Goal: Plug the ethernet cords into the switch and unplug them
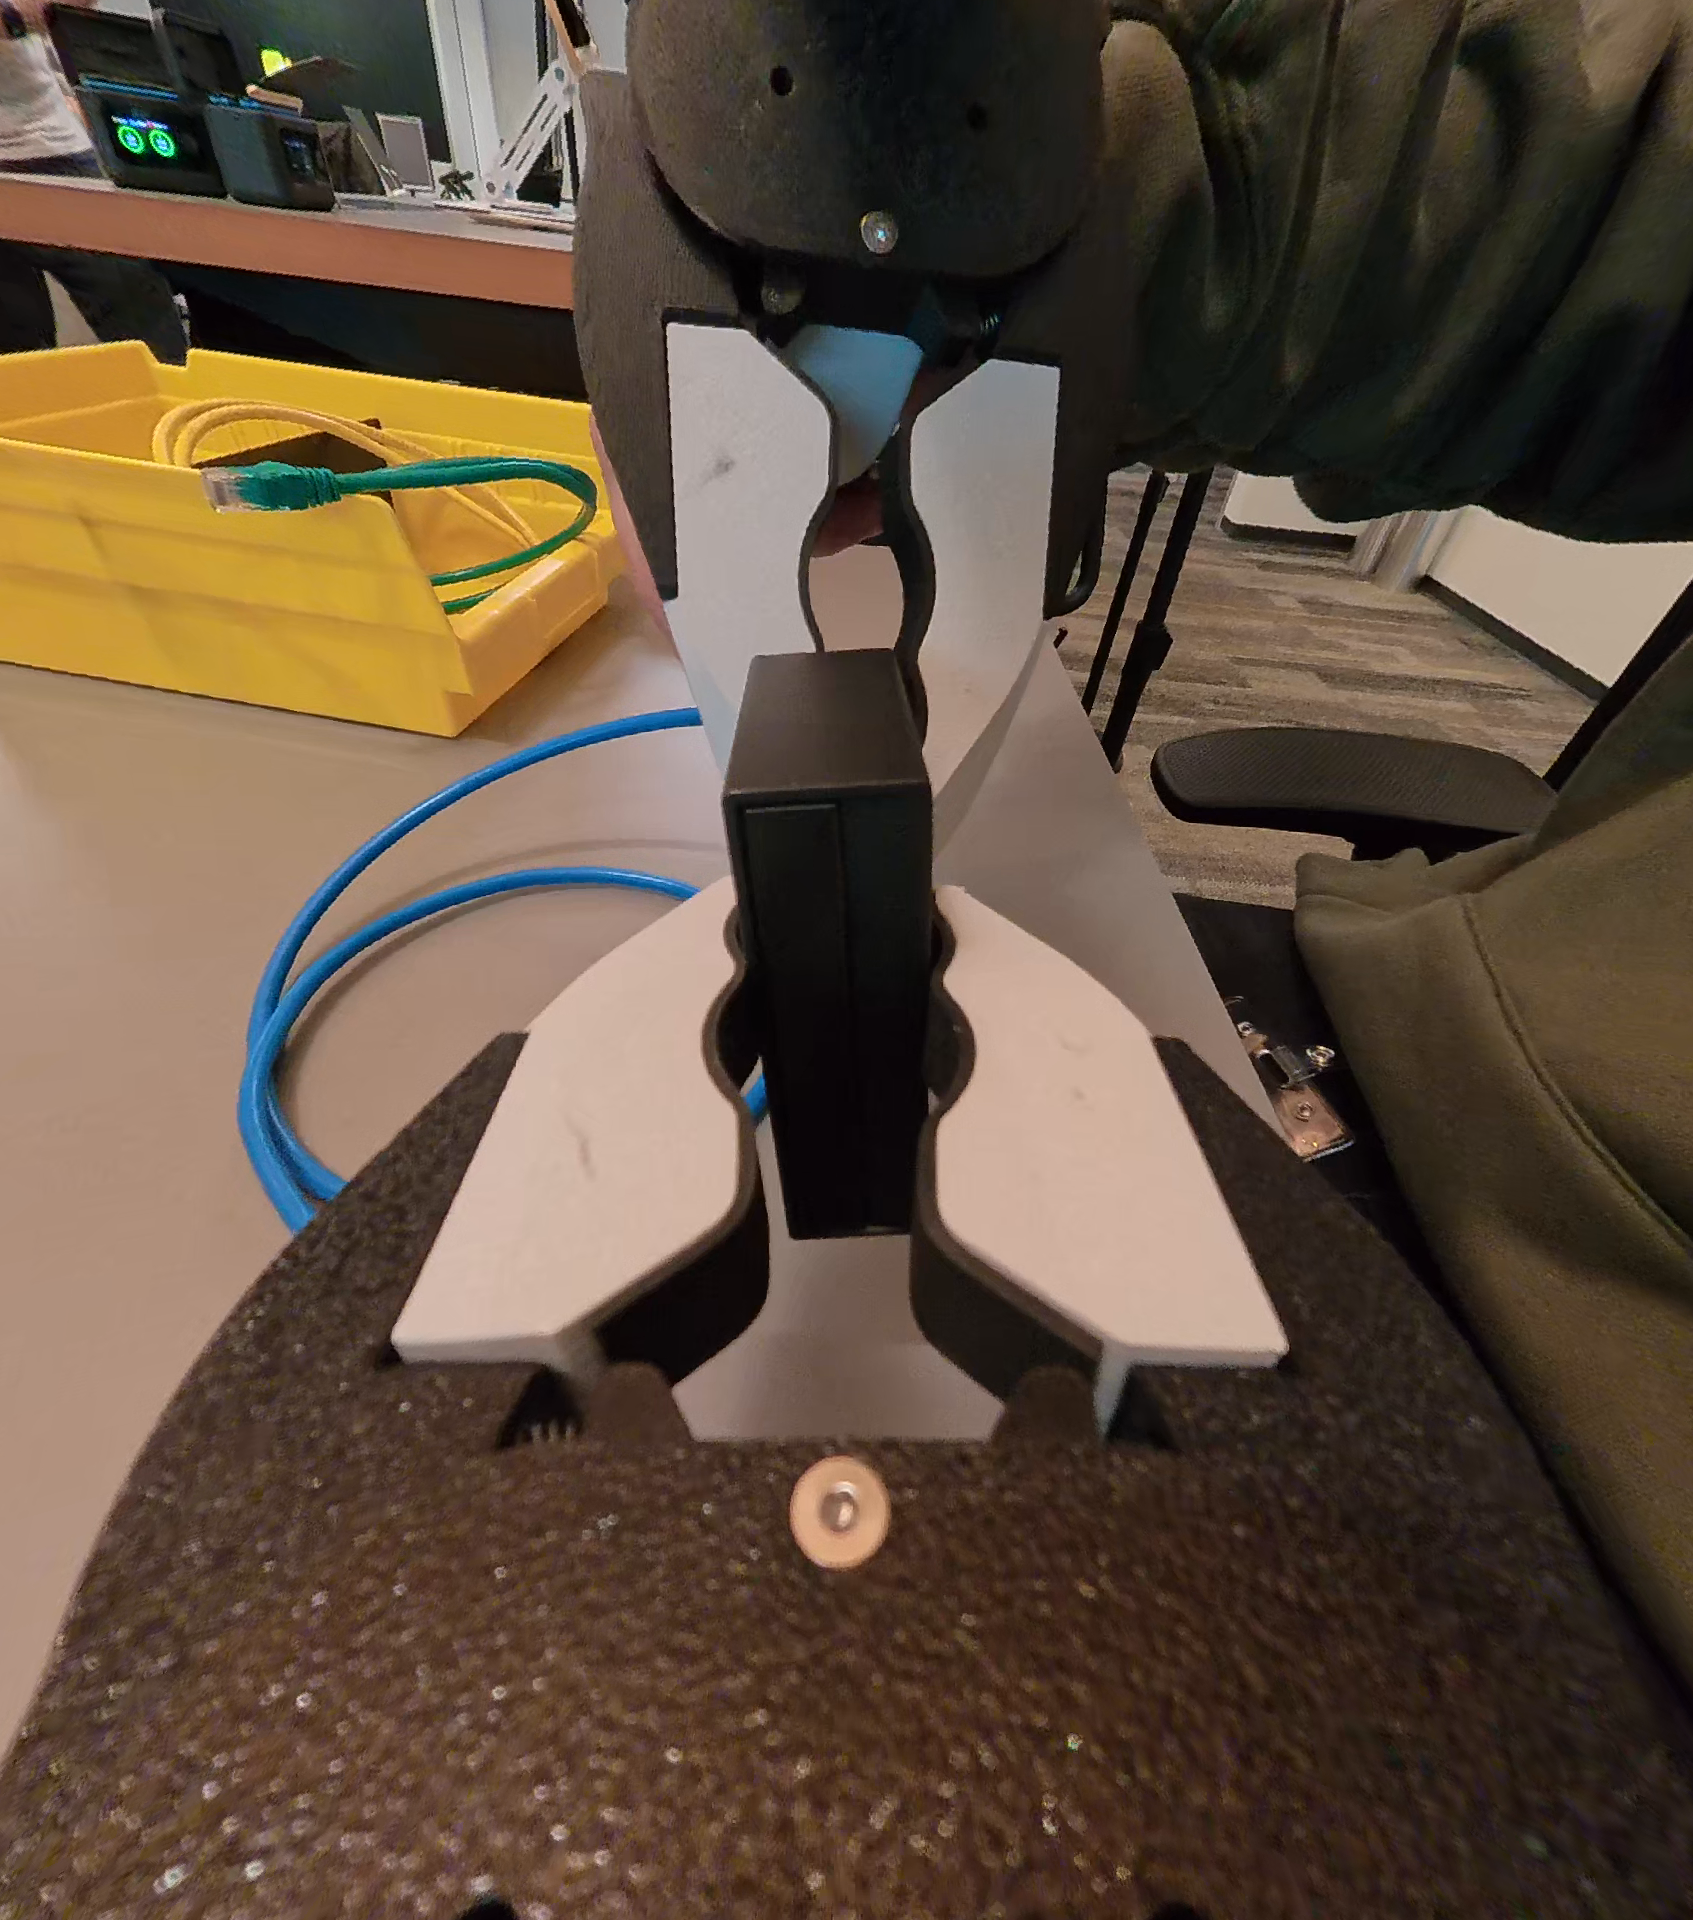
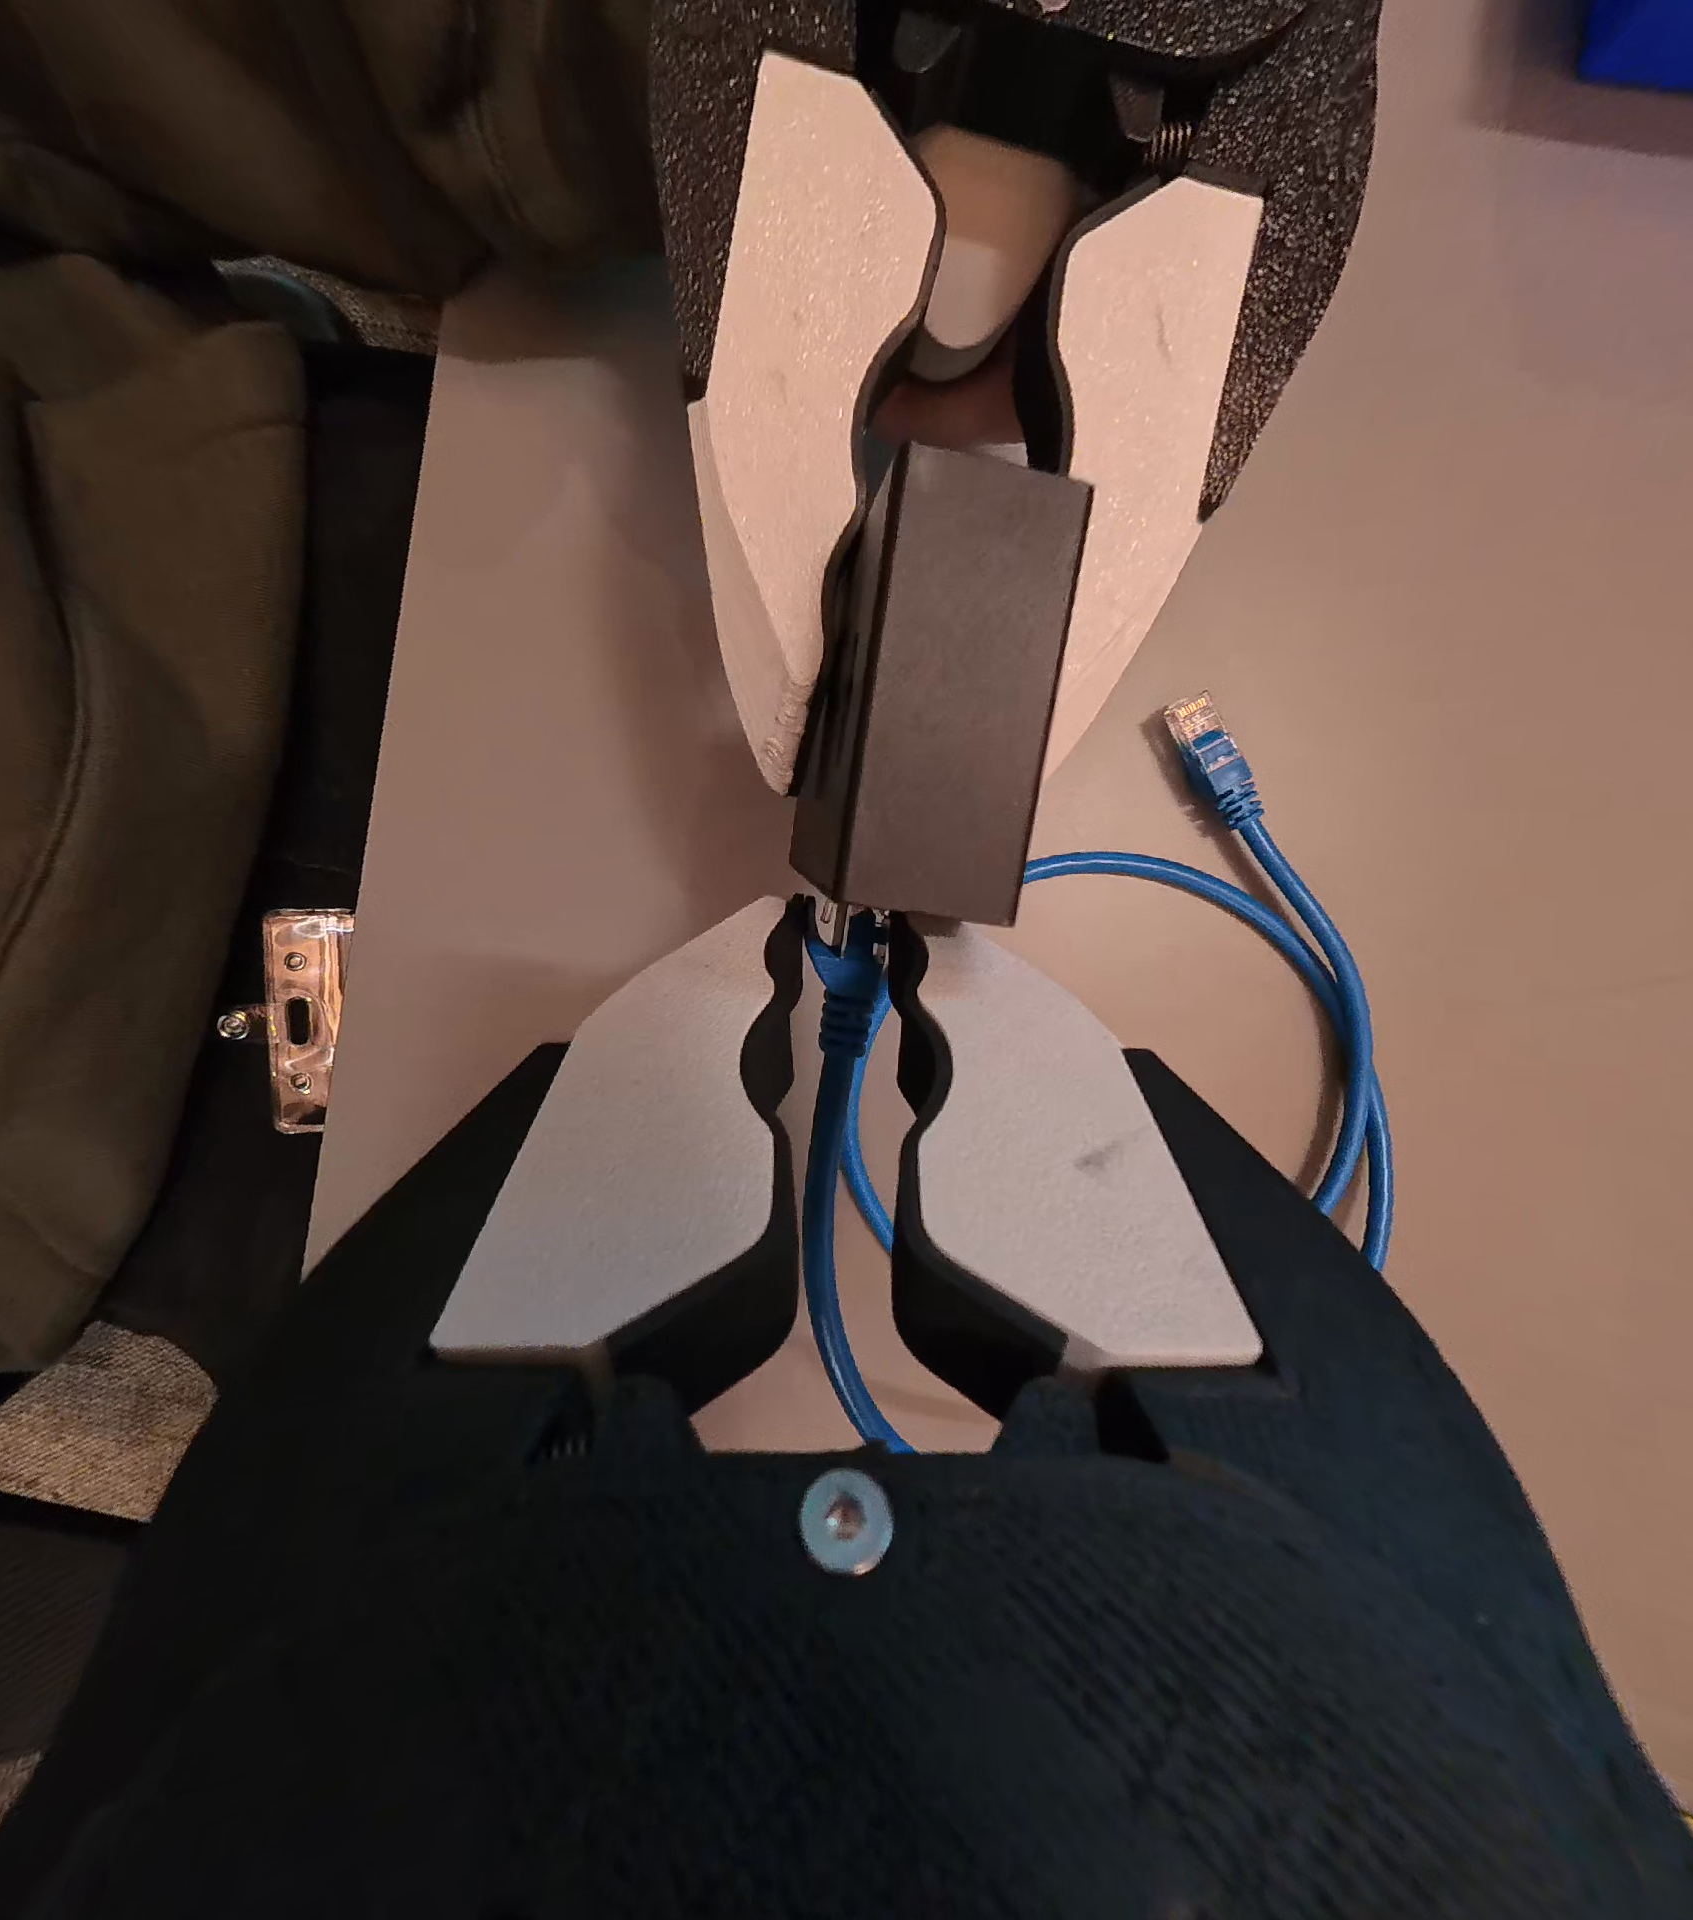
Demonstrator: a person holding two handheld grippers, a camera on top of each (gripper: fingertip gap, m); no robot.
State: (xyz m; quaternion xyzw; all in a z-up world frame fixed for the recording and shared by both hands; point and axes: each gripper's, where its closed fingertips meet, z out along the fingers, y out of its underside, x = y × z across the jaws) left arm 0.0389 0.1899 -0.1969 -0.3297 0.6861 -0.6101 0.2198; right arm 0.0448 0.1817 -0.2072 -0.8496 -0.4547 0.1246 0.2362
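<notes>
Left gripper (image 1: 837, 935) pinches the black switch (image 1: 826, 935), held up above the grey table (image 1: 94, 935). Right gripper (image 2: 847, 935) pinches the blue cord (image 2: 1341, 1039) at its plug (image 2: 847, 940), right at the switch's end; whether it is seated, cannot tell. The cord's other plug lies loose on the table. A green cord (image 1: 468, 488) and a yellow cord (image 1: 229, 421) sit in a yellow bin (image 1: 198, 613) nearby.

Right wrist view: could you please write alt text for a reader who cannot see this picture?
The right gripper pinches the plug of a blue ethernet cord at the end of a black switch, which the left gripper grips from the far side. The cord loops across the grey table, its other plug lying free.
</notes>
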